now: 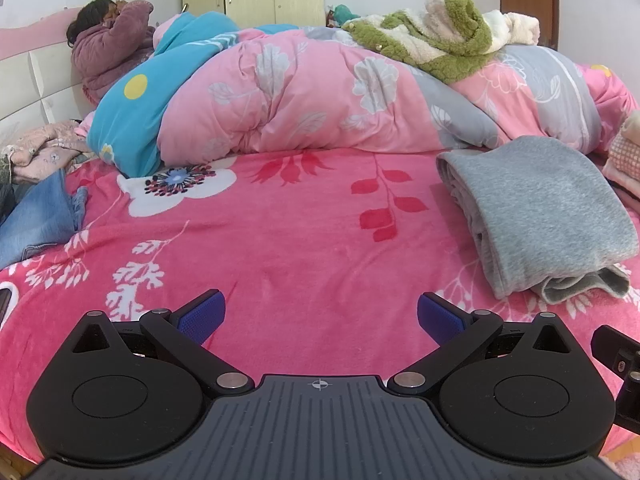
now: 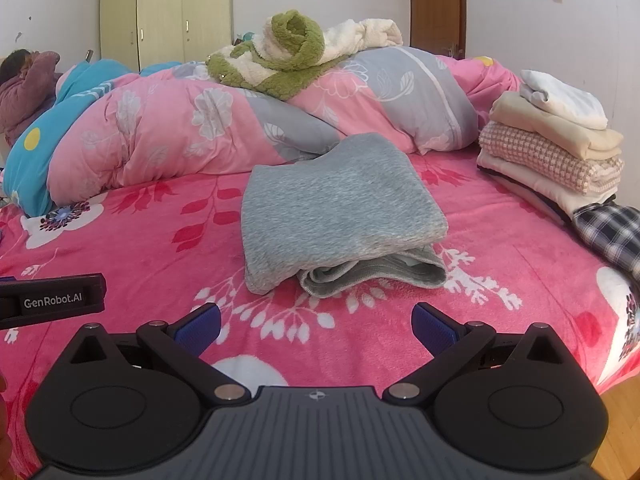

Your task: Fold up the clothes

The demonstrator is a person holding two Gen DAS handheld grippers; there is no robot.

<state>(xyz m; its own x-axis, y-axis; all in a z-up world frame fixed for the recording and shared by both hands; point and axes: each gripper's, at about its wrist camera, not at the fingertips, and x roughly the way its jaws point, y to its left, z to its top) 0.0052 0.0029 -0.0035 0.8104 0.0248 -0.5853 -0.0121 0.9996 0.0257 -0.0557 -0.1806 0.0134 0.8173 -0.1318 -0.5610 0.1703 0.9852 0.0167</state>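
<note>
A folded grey garment [image 2: 340, 208] lies on the pink floral bedspread [image 2: 160, 248], straight ahead of my right gripper [image 2: 316, 326], which is open and empty a short way in front of its near edge. In the left wrist view the same grey garment [image 1: 540, 216] lies to the right. My left gripper [image 1: 320, 316] is open with only bedspread [image 1: 280, 240] between its blue pads [image 1: 204, 314]. Part of the left gripper [image 2: 52, 298] shows at the left edge of the right wrist view.
A stack of folded clothes [image 2: 556, 148] and a plaid garment [image 2: 612, 232] sit at the right. Blue jeans [image 1: 36, 216] and other clothes lie at the left. A bunched quilt [image 1: 320, 100] with a green-and-white fleece [image 1: 440, 36] crosses the back. A person [image 1: 108, 44] lies by the headboard.
</note>
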